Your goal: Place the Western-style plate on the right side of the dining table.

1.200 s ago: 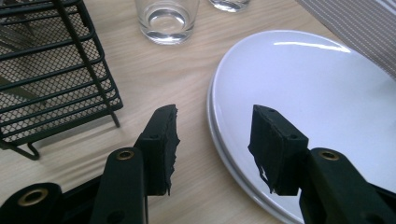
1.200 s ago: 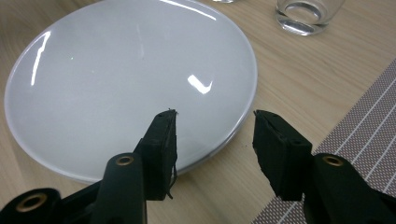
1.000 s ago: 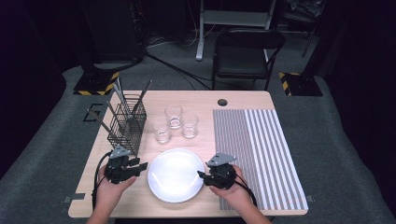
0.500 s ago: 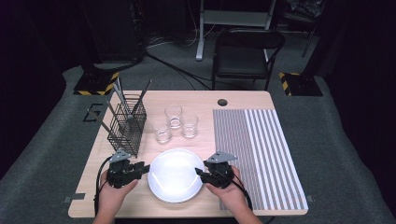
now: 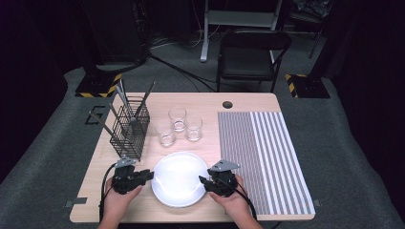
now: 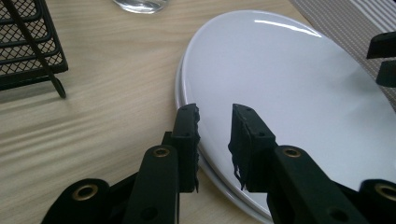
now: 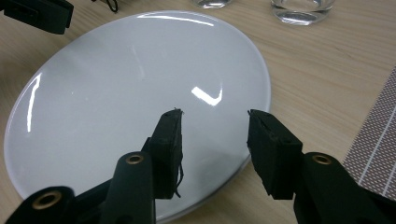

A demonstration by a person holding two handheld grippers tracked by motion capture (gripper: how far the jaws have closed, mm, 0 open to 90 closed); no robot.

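A white plate [image 5: 179, 177] lies on the wooden table [image 5: 210, 102] near its front edge. A second rim seems to show under the plate [image 6: 289, 84] in the left gripper view. My left gripper [image 5: 144, 177] is at the plate's left rim, open. In its own view the left gripper [image 6: 214, 125] has one jaw outside the rim and one over the plate. My right gripper [image 5: 204, 182] is at the plate's right rim, also open. The edge of the plate [image 7: 130, 93] lies in the gap of the right gripper [image 7: 215, 122]. Neither pair of jaws presses on it.
Three empty glasses [image 5: 177, 118] stand in a cluster behind the plate. A black wire basket [image 5: 129, 126] with utensils stands at the left, just behind the left hand. A striped mat [image 5: 258, 152] covers the table's right side. A black chair [image 5: 250, 57] stands beyond the table.
My left gripper has shifted slightly toward the near edge and in toward the plate's left rim. The right gripper has barely moved, and the plate stays put.
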